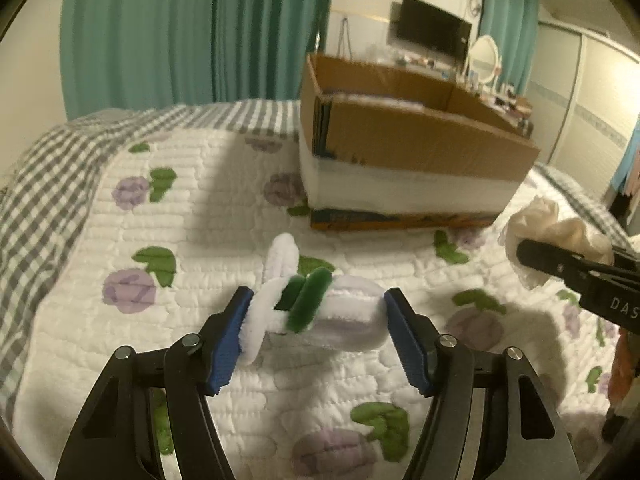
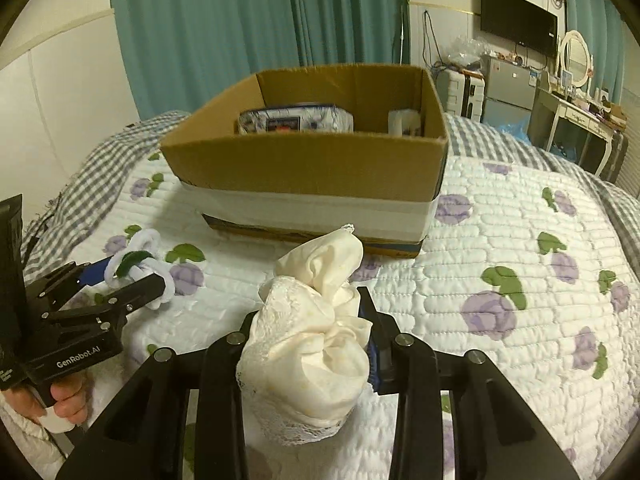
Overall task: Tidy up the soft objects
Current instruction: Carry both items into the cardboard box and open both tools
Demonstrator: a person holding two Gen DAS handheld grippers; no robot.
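1. On the quilt (image 1: 120, 280) before the cardboard box (image 2: 304, 160), the left gripper (image 1: 318, 320) straddled the chenille scrunchie (image 1: 312, 304), jaws open.
2. The right gripper (image 2: 308, 344) clamped the cream cloth (image 2: 312, 328), near the box's front edge.

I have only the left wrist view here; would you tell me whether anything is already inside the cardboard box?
Observer: Yes, the cardboard box holds a blue-and-white printed packet by its far wall.
Operator: Thank you; anything else?
Observer: A white item stands in its far right corner.
Operator: Is the right gripper's cloth properly held?
Observer: The right gripper is shut on the cream cloth, which bulges above the jaws and has a lace edge.
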